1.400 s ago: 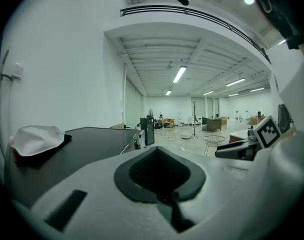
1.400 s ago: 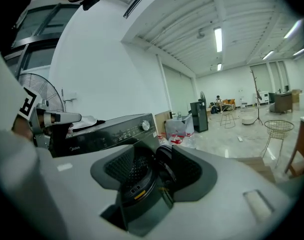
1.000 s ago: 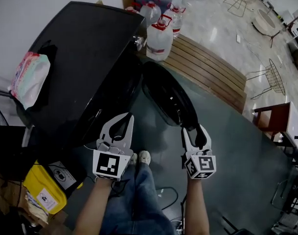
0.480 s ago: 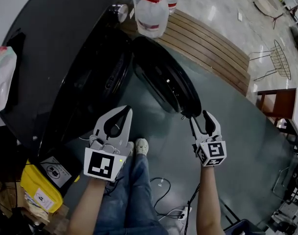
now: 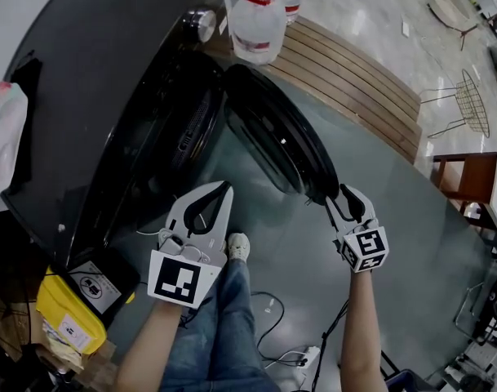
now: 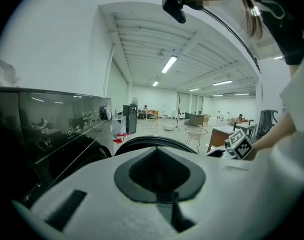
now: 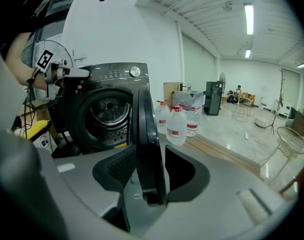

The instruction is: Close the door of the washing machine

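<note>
The black washing machine [image 5: 109, 96] stands at the left with its round drum opening [image 5: 183, 129] uncovered. Its dark door [image 5: 272, 141] is swung wide open toward me. My right gripper [image 5: 339, 193] straddles the door's free edge; its jaws have just been closing, and in the right gripper view the door [image 7: 144, 134] sits between both pads of the right gripper [image 7: 149, 169], touching them. My left gripper [image 5: 224, 186] hangs in front of the machine, shut on nothing, apart from the door. In the left gripper view the left gripper [image 6: 158, 151] points past the door's rim [image 6: 147, 141].
Water jugs [image 5: 255, 23] stand on a wooden slat platform [image 5: 354, 80] behind the door. A yellow box [image 5: 68, 317] sits low at the left. Cables [image 5: 272, 317] and my shoe [image 5: 238, 247] are on the floor. A brown table [image 5: 468, 182] stands at the right.
The right gripper has come up to the door's free edge and its jaws now lie round it. The left gripper has shifted a little to the right.
</note>
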Motion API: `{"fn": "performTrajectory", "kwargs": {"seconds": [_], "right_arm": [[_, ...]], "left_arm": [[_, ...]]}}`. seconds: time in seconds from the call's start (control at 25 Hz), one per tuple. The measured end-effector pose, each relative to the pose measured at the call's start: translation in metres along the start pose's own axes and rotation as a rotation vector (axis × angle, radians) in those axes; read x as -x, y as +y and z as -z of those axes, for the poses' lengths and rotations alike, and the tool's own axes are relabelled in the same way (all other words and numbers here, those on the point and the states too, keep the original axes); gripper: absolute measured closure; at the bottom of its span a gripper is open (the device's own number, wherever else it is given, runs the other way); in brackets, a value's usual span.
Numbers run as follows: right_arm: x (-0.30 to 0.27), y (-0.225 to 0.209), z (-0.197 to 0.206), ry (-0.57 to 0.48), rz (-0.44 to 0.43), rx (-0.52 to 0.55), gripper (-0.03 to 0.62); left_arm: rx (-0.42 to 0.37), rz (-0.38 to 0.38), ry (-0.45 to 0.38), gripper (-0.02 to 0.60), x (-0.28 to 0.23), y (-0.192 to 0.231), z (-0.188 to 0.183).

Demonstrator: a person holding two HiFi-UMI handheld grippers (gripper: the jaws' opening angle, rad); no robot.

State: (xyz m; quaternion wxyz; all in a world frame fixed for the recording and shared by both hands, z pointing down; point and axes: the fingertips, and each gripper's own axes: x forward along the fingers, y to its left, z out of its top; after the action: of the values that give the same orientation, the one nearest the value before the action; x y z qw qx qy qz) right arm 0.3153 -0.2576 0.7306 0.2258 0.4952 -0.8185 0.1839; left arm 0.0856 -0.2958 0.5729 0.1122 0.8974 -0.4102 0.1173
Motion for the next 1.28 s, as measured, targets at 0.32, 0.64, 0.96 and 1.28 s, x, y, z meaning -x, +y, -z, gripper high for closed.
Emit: {"fn": "performTrajectory", "kwargs": {"seconds": [0.32, 0.64, 0.96, 1.28], "right_arm": [[-0.012, -0.001, 0.010, 0.067, -0.025, 0.039, 0.442], [-0.012, 0.012, 0.009, 0.095, -0.015, 0.078, 0.516], [-0.010, 0.060, 0.014, 0.112, -0.055, 0.045, 0.517], [-0.014, 0.126, 0.015, 0.108, -0.123, -0.032, 0.507]], "left_arm": [[0.008, 0.009, 0.009, 0.574, -0.004, 0.000, 0.005], [0.013, -0.005, 0.008, 0.574, -0.001, 0.007, 0.003], [0.010, -0.026, 0.003, 0.574, 0.013, 0.014, 0.001], [0.018, -0.075, -0.003, 0.574, 0.039, 0.029, 0.002]]}}
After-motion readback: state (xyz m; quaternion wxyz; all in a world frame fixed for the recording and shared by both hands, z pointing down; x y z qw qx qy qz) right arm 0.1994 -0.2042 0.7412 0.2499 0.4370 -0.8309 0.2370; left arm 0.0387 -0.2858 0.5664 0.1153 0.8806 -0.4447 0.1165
